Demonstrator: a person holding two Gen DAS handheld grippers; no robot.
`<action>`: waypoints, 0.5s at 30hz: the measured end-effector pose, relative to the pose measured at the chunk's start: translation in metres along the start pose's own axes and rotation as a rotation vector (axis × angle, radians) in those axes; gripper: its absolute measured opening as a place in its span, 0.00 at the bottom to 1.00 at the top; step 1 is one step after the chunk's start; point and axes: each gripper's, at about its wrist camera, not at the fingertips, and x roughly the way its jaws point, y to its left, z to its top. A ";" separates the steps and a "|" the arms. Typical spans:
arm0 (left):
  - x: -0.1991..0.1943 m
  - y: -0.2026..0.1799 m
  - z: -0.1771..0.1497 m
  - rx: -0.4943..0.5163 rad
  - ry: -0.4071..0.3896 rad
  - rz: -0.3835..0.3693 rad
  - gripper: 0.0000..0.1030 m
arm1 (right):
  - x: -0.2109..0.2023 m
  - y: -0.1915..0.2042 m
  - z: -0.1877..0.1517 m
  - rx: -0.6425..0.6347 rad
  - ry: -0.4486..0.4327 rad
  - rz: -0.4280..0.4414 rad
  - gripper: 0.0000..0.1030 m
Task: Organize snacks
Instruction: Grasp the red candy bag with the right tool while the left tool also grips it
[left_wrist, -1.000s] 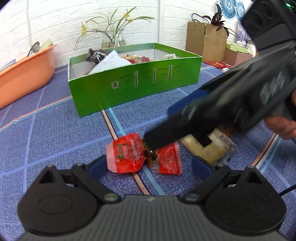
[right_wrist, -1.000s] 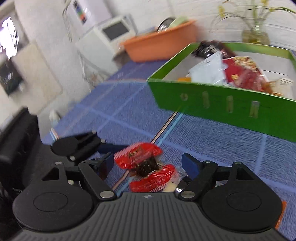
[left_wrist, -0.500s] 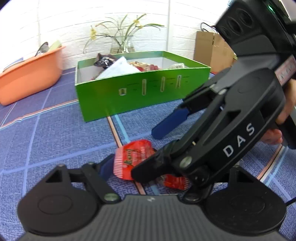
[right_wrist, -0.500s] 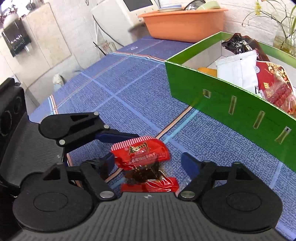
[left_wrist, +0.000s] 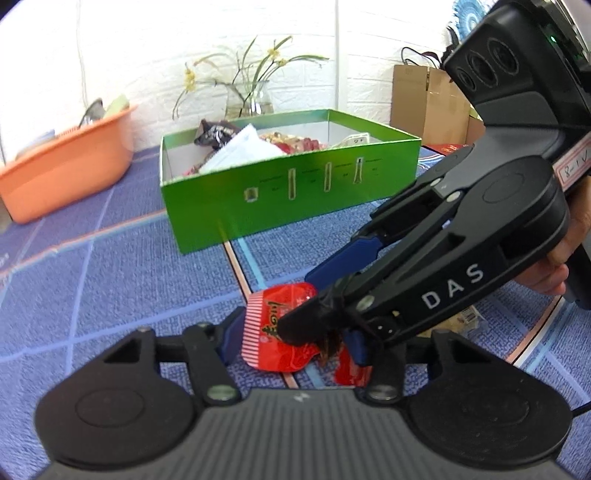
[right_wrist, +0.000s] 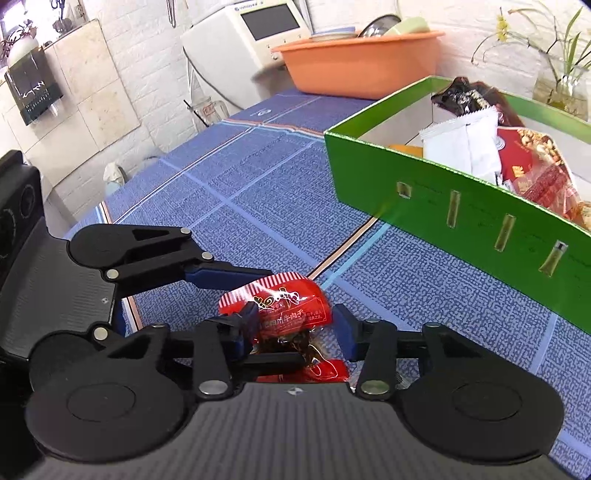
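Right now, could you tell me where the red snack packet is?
In both wrist views the red snack packet sits low and central on the blue tablecloth, between both grippers' jaws, in front of the green box.

One red snack packet (left_wrist: 280, 332) lies at 6 o'clock in both wrist views, and one pale packet (left_wrist: 461, 321) with a barcode shows partly at 4 o'clock in the left view. One green box (left_wrist: 288, 199) stands at 12 o'clock; its front wall carries four small printed marks. Inside it I count at least four packets – one dark (right_wrist: 461, 98), one white (right_wrist: 469, 147), one red with nuts printed on it (right_wrist: 532, 162), one orange (right_wrist: 408, 150) – but more may be hidden. One orange basin (left_wrist: 66, 166) is at 10 o'clock, one glass vase (left_wrist: 249, 101) with flowers behind the box, one cardboard box (left_wrist: 424, 99) at 2 o'clock. Two grippers are visible, each with two fingers.
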 end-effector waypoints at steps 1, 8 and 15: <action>-0.002 0.001 0.000 -0.008 -0.002 -0.007 0.44 | -0.003 0.001 -0.001 -0.005 -0.020 -0.021 0.48; -0.007 0.000 0.000 -0.004 -0.019 -0.032 0.40 | -0.006 -0.010 -0.002 0.037 -0.031 -0.006 0.42; -0.011 0.016 -0.005 -0.093 -0.001 -0.065 0.41 | -0.026 -0.031 -0.016 0.196 -0.091 0.019 1.00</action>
